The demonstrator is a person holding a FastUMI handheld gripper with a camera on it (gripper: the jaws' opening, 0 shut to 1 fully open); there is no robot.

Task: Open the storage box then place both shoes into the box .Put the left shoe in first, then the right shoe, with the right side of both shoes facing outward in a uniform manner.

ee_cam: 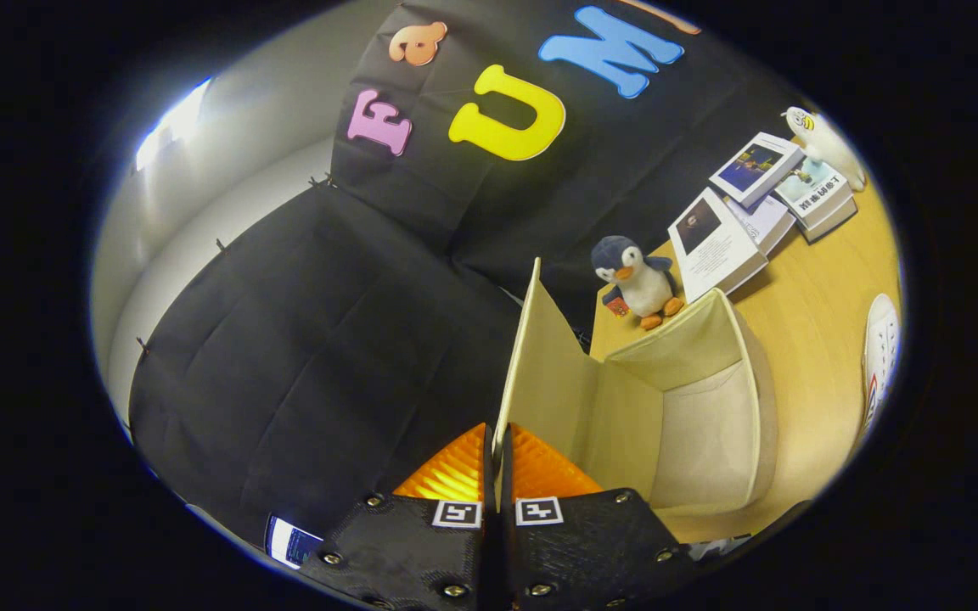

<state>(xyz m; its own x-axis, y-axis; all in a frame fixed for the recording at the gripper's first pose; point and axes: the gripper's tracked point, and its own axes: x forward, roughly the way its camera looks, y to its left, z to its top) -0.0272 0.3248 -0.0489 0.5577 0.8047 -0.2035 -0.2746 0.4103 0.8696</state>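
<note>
A cream fabric storage box (710, 424) stands on the wooden table, and its inside is bare. Its lid (540, 373) is raised upright, edge-on to me. My gripper (497, 458) is shut on the lid's near edge, with one finger on each face of the flap. A white shoe (879, 356) lies on the table to the right of the box, beyond its far wall; I see just part of it.
A plush penguin (637, 280) sits on the table (812, 314) just behind the box. Several books (752, 212) and a white plush toy (824, 144) lie further back. The black cloth wall (328, 356) hangs close on the lid's left.
</note>
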